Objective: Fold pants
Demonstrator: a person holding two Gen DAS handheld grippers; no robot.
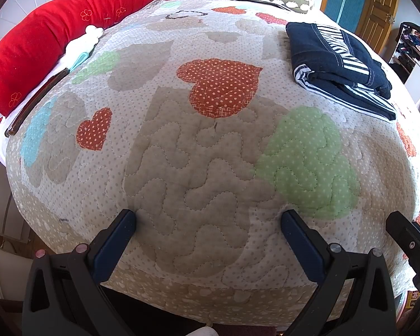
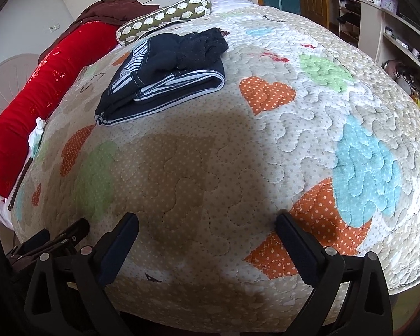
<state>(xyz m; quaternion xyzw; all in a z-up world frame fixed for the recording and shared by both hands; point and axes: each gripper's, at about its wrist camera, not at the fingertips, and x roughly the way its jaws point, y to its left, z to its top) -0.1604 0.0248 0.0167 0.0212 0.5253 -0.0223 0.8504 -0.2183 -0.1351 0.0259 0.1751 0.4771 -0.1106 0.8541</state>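
Left tongs [image 1: 208, 218]: fingers standing wide apart, gripping nothing, hovering over the quilt [image 1: 187, 151]. Right tongs [image 2: 207, 221]: likewise spread and empty. Pants [image 2: 165, 75]: lying folded on the quilt, well ahead of both tongs, beside a spotted pillow [image 2: 165, 16].
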